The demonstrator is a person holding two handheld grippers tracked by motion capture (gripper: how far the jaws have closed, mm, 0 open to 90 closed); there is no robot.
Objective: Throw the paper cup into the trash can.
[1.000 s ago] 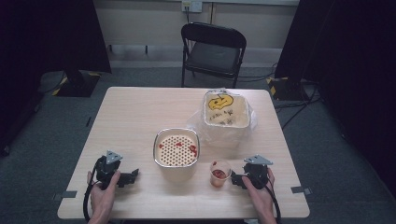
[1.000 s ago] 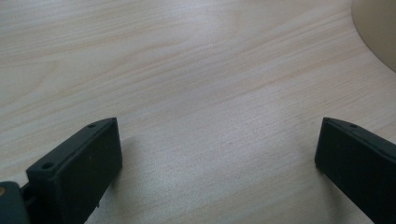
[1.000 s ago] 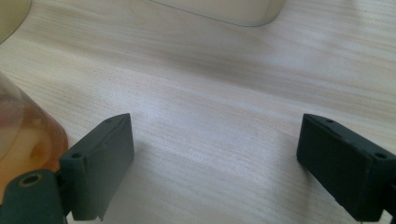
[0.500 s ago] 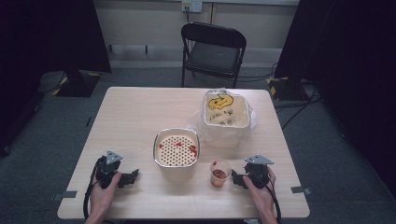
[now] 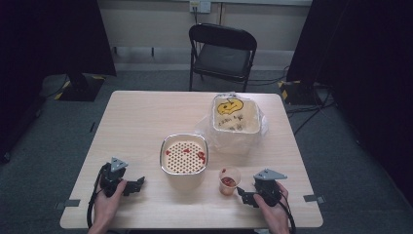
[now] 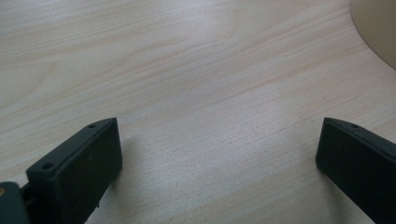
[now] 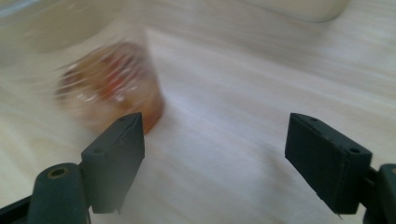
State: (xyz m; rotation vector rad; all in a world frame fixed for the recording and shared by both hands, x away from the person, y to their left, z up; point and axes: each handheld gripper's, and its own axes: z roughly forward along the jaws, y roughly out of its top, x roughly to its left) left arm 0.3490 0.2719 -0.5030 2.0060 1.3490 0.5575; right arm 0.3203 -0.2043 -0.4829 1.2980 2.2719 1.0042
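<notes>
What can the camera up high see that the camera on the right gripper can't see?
The high view alone takes in the whole table, the strainer bowl with red bits, the bagged tub with a yellow picture, the black chair, the left gripper and both hands.

The right gripper view alone looks close along its own black fingers, which stand apart and have just been closing, with bare wood between them.

Both share the small cup with red stuff in it, blurred in the close-up, and the pale tabletop.
</notes>
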